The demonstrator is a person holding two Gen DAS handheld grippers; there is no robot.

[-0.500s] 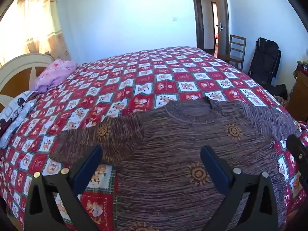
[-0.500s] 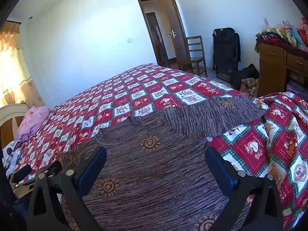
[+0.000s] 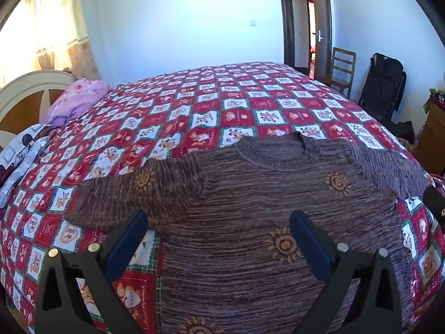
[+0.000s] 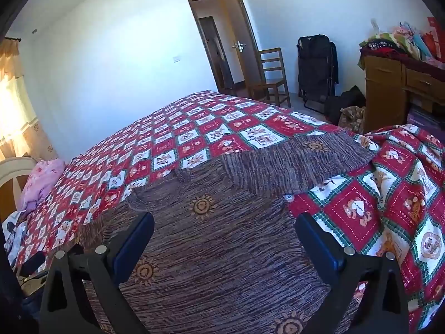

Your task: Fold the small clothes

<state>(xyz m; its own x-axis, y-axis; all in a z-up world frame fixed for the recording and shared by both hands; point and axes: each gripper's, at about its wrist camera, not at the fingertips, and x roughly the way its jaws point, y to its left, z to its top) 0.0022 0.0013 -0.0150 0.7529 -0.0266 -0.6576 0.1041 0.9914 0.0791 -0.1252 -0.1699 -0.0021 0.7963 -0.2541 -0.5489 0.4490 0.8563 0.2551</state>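
Note:
A small brown knitted sweater (image 3: 250, 200) with orange sun motifs lies flat on the bed, neck away from me, both sleeves spread out. My left gripper (image 3: 219, 239) is open and empty, held above the sweater's left side, near the left sleeve (image 3: 144, 189). My right gripper (image 4: 225, 239) is open and empty above the sweater (image 4: 211, 250), with the right sleeve (image 4: 294, 161) stretching off toward the bed's edge. The tip of the right gripper shows at the right edge of the left wrist view (image 3: 435, 203).
The bed carries a red, white and green patchwork quilt (image 3: 194, 117). A pink cloth (image 3: 78, 100) and a headboard (image 3: 25, 97) are at the left. A wooden chair (image 4: 271, 78), a black bag (image 4: 317, 66) and a wooden dresser (image 4: 389, 89) piled with clothes stand beyond the bed.
Both grippers have shifted very slightly over the sweater. The sweater lies as before and both stay open.

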